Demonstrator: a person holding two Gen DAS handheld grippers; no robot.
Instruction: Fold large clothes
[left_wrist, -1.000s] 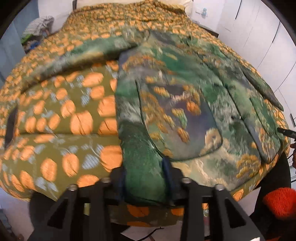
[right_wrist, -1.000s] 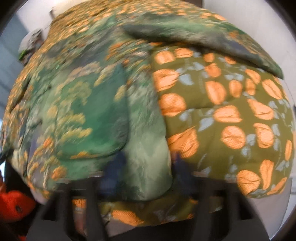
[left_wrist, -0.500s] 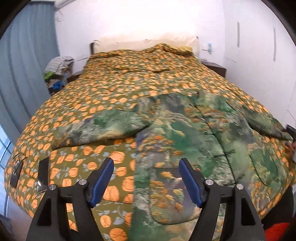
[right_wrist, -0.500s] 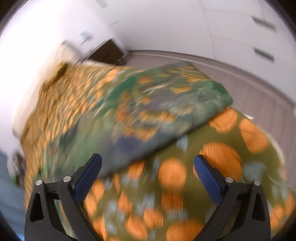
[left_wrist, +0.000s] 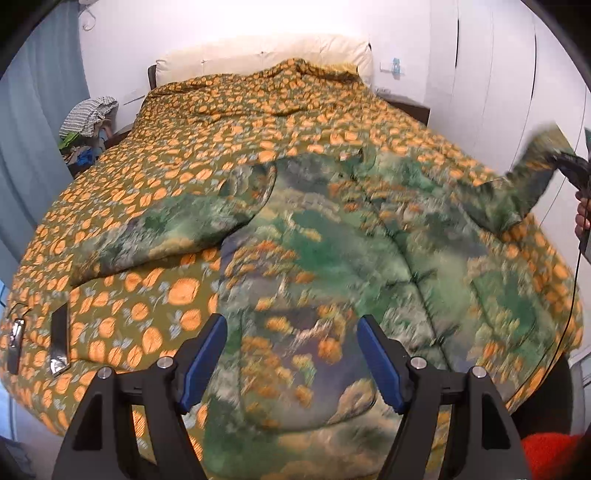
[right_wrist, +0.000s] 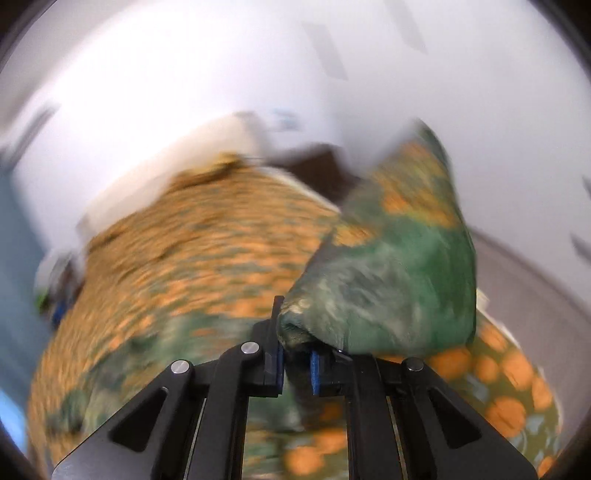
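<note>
A bed (left_wrist: 207, 155) fills most of the left wrist view, covered by an olive quilt printed with orange fruit, a cream headboard (left_wrist: 266, 55) at its far end against the white wall. Spread flat across the near right part of the quilt lies the large green jacket (left_wrist: 369, 240), its print a blur of green, grey and orange; one sleeve (left_wrist: 177, 232) stretches out to the left on the bedding, while the other sleeve (right_wrist: 399, 280) is lifted off the bed at the right edge. The right gripper (right_wrist: 295, 360) has just snapped closed and now pinches the end of that raised sleeve between its blue pads, the cloth bunched above the fingers. The left gripper (left_wrist: 291, 363) hangs above the jacket's near hem with its jaws spread wide and nothing between them. A pile of clothes (left_wrist: 86, 118) sits beside the bed at the far left, and two small dark flat objects (left_wrist: 59, 339), too blurred to name, lie on the quilt's near left corner.
</note>
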